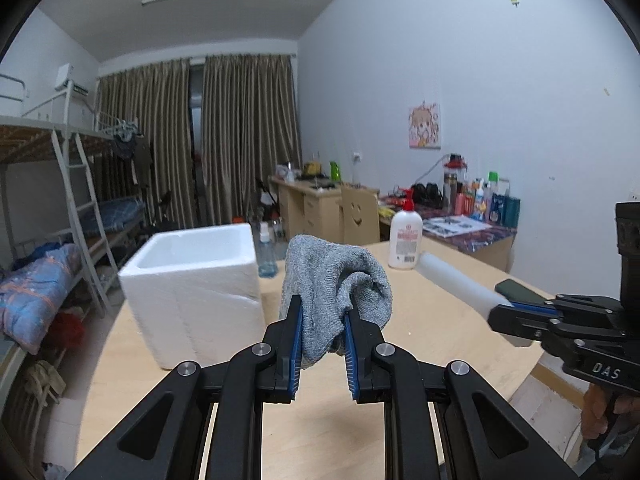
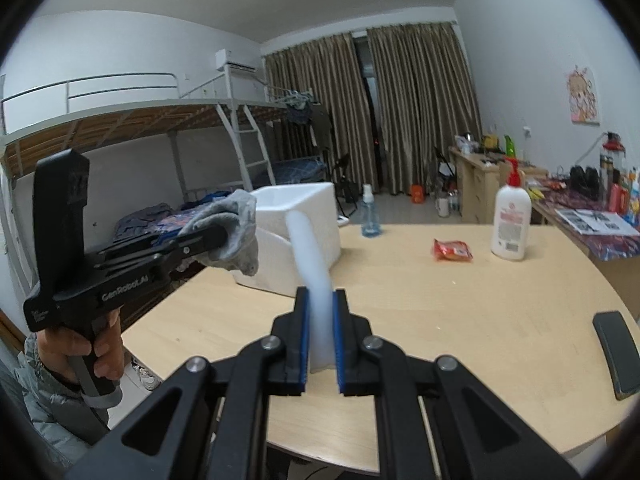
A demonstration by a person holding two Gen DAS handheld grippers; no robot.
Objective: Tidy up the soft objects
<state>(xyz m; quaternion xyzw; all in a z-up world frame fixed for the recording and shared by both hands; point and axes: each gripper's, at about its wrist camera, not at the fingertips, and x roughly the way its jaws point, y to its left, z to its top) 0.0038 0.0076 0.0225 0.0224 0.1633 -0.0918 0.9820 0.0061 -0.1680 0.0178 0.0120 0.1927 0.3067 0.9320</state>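
Observation:
My left gripper is shut on a grey knitted sock and holds it in the air above the wooden table, just right of an open white foam box. The sock and left gripper also show in the right wrist view, in front of the box. My right gripper is shut on a white foam tube that points forward toward the box. In the left wrist view the tube sticks out leftward from the right gripper.
On the table stand a white lotion bottle, a blue spray bottle, a red snack packet and a dark phone. Bunk beds stand at left, cluttered desks at right.

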